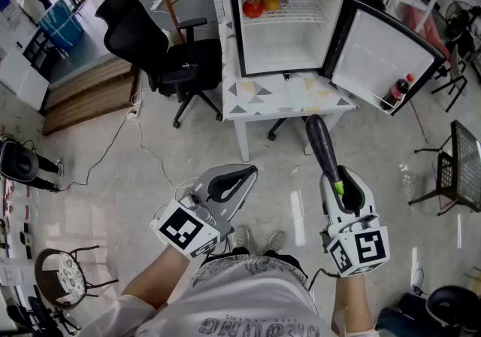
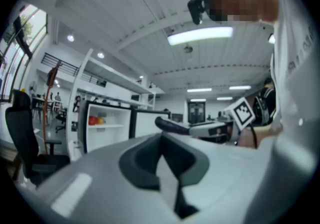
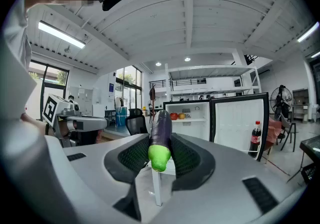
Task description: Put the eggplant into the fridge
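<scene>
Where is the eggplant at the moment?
The eggplant is at lower right of the head view, clamped by its green end in the right gripper, tip pointing toward the open fridge.

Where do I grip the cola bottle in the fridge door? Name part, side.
Likely the upper body of the cola bottle, below its red cap, coming level at the inner face of the fridge door: it stands upright in its shelf.
</scene>
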Demonstrator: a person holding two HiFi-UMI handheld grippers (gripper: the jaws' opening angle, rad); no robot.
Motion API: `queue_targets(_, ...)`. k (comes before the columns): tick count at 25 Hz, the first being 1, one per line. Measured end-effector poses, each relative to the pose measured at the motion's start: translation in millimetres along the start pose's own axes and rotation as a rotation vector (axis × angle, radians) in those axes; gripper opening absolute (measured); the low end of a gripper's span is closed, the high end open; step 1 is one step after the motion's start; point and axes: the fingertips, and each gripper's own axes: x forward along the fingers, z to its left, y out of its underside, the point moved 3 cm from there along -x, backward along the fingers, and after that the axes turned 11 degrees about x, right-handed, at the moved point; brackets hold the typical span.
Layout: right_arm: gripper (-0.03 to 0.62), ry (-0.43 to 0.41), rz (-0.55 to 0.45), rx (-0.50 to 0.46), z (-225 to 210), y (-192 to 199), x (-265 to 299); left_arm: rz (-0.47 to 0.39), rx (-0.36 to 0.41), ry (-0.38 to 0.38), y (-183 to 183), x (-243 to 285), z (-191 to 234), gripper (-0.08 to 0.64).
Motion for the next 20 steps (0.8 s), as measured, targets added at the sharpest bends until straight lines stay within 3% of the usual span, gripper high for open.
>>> queue_targets(20,0.13,-0.008,-0.009,0.026,-33,2,-15,0.033,0.002,-0.001,4,29,-19,0.008)
